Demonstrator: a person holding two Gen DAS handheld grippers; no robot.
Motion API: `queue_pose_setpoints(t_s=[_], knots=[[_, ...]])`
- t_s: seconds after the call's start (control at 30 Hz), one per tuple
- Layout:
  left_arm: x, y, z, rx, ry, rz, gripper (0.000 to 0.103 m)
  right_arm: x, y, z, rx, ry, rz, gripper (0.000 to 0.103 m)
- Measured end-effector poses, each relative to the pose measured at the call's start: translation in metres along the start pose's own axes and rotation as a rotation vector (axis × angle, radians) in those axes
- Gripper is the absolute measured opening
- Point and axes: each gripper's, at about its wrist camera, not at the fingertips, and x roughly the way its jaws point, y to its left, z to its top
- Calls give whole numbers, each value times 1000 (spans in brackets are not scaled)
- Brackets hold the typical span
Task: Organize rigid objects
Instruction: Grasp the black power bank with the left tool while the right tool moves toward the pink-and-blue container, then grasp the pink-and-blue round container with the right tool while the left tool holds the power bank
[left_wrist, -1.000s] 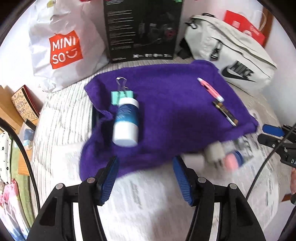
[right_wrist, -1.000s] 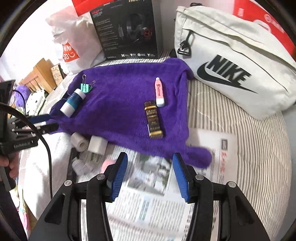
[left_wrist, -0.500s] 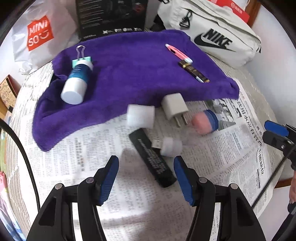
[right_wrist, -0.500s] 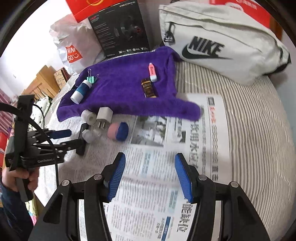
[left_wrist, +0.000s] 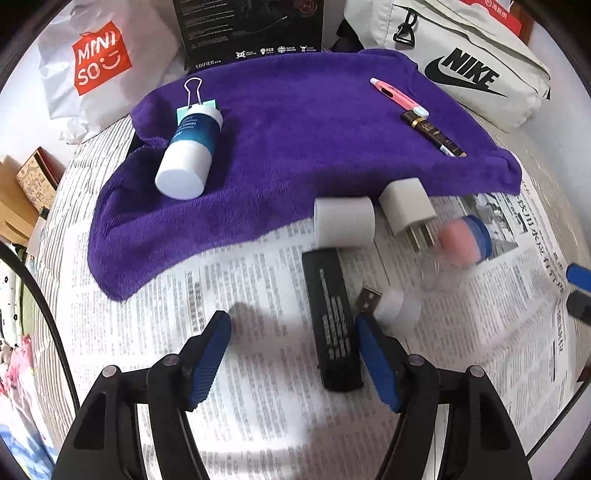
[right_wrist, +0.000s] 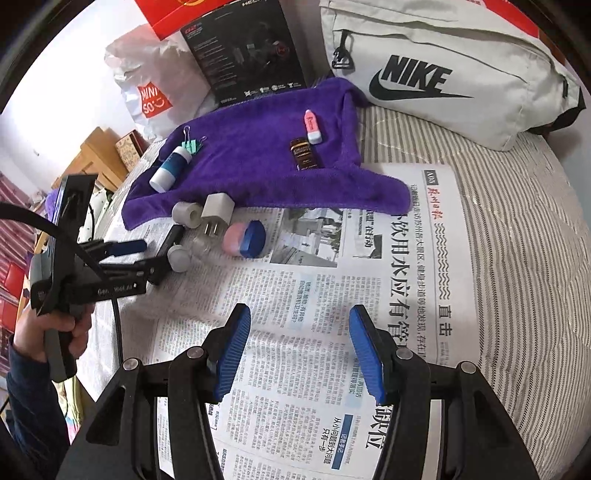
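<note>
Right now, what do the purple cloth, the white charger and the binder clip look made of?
Cloth: soft fleece or microfibre, judging by its fuzzy matte pile. Charger: smooth white plastic with metal prongs. Clip: shiny wire handles, teal body, likely painted metal.

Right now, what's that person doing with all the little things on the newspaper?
A person holds a grabbing tool in each hand and is sorting small objects. The left tool is low over the newspaper, its jaws opening with nothing between them, right beside a black stick-shaped gadget. The right tool hangs open and empty. A white bottle and a binder clip already lie on the purple towel.
</note>
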Motion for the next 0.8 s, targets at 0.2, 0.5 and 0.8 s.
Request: queue_pose_setpoints(t_s=[0.2, 0.5, 0.8], knots=[[0, -5, 4, 21, -23, -31, 47, 7, 2, 0, -4, 18, 2, 55], [-6, -5, -1, 43, -29, -81, 21, 23, 21, 11, -24, 25, 19, 55], [-8, 15, -9, 28, -32, -75, 22, 50, 44, 38, -23, 4, 6, 55]])
